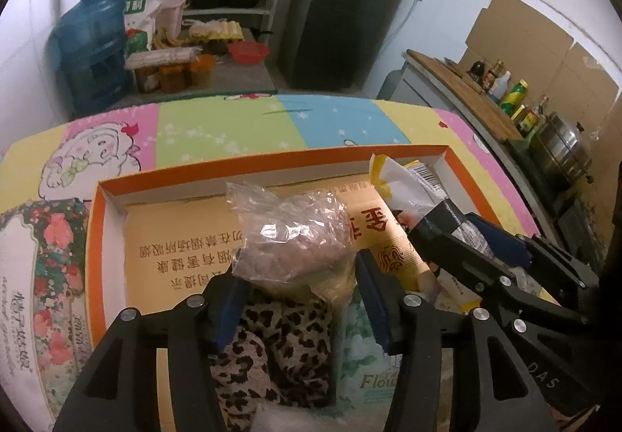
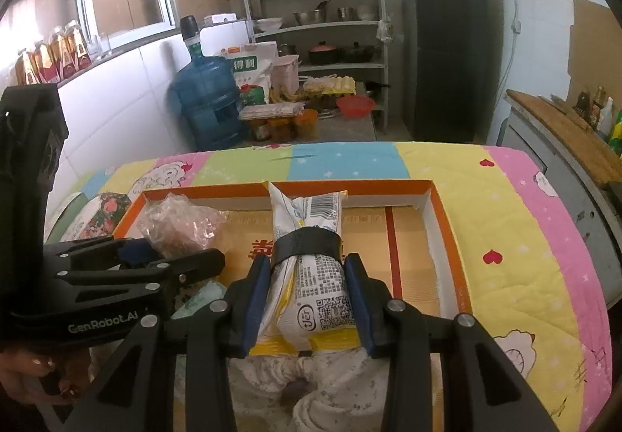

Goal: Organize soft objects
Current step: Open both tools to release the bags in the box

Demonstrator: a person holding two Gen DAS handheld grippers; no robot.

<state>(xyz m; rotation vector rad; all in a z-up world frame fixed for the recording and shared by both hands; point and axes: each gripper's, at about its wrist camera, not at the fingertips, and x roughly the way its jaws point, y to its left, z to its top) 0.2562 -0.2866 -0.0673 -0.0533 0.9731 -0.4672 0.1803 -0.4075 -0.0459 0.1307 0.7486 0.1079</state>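
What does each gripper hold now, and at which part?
Left gripper: the clear plastic bag, by its lower end. Right gripper: the white-yellow packet, by its middle, below the black band.

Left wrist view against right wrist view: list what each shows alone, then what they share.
Left only: leopard cloth and steel pot. Right only: oil bottles on the sill and white cloth. Both: orange box, left tool shut on the clear bag, right tool shut on the yellow pack, water jug, fridge.
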